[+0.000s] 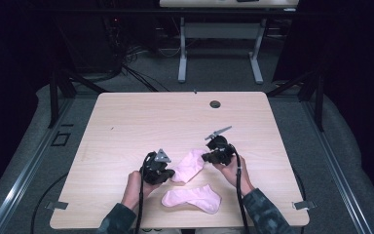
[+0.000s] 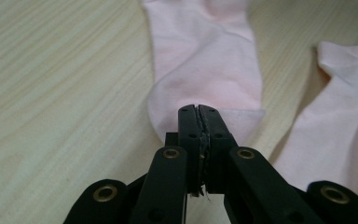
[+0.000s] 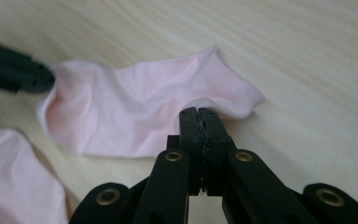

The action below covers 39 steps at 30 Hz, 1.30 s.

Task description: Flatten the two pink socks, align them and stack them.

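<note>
A pink sock (image 1: pixel 189 165) lies stretched between my two grippers near the table's front middle. My left gripper (image 1: pixel 168 173) has its jaws shut on the sock's near-left end (image 2: pixel 205 60); the tips (image 2: pixel 198 108) pinch its rounded edge. My right gripper (image 1: pixel 206 157) is shut on the opposite end, where the fabric (image 3: pixel 144 107) puckers up at the tips (image 3: pixel 199 110). The left gripper (image 3: pixel 14 70) shows at the sock's far end in the right gripper view. A second pink sock (image 1: pixel 192 199) (image 2: pixel 335 116) (image 3: pixel 14 177) lies flat closer to the front edge.
The light wooden table (image 1: pixel 175 117) has a round cable hole (image 1: pixel 215 104) near its back edge. Another table's legs (image 1: pixel 219 63) stand behind, on grey floor, with cables and black frame posts at the sides.
</note>
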Available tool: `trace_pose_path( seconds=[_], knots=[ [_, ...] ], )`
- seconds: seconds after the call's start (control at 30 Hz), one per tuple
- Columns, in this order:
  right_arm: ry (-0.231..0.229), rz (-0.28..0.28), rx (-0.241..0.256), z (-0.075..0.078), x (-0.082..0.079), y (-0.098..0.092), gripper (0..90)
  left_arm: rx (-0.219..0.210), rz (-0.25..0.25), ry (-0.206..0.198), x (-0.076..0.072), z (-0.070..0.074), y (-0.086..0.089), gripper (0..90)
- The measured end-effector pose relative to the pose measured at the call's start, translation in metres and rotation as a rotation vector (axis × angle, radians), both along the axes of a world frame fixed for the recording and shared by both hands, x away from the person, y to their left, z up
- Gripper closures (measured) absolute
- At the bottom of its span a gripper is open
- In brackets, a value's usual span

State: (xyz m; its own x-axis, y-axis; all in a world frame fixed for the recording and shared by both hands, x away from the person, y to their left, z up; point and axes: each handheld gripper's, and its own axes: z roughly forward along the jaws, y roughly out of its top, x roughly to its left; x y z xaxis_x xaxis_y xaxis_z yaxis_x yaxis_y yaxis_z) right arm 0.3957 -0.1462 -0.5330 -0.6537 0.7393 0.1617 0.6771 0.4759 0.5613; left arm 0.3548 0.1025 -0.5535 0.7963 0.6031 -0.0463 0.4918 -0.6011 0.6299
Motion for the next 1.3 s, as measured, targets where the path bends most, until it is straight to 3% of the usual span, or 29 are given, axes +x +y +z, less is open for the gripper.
trace_pose_path(
  seconds=[0.17,0.23,0.3,0.43,0.53,0.57,0.63,0.7,0.9,1.3],
  knots=[
    [0.053,-0.017,0.04,-0.012,-0.032,-0.014,88.6,0.008,0.01,-0.003,0.014,0.0,-0.001,83.9],
    [0.062,0.003,0.026,-0.018,-0.042,-0.012,86.7,-0.001,0.039,0.003,0.019,0.001,0.001,74.8],
    [0.067,0.023,0.04,-0.019,-0.047,-0.012,78.3,-0.02,0.078,-0.006,0.018,0.003,0.005,65.9],
    [0.012,0.019,0.064,-0.009,-0.051,-0.025,68.0,-0.066,0.157,-0.002,0.01,0.01,0.017,47.8],
    [-0.058,0.008,0.064,0.0,-0.047,-0.032,62.4,-0.096,0.217,0.006,0.003,0.015,0.024,42.1],
    [-0.073,0.011,0.069,0.003,-0.045,-0.033,61.7,-0.095,0.223,0.007,0.0,0.016,0.025,41.5],
    [-0.099,0.01,0.035,0.004,-0.037,-0.031,60.8,-0.074,0.24,0.007,-0.005,0.017,0.023,38.9],
    [-0.108,0.008,0.028,0.001,-0.029,-0.028,60.7,-0.071,0.241,0.027,-0.008,0.015,0.019,38.2],
    [-0.059,0.03,-0.004,-0.018,-0.011,-0.016,59.6,-0.013,0.272,0.025,-0.01,0.003,0.01,44.7],
    [-0.05,0.083,-0.066,-0.029,-0.01,-0.001,70.1,0.019,0.29,0.035,-0.01,-0.003,0.016,67.1]
  ],
)
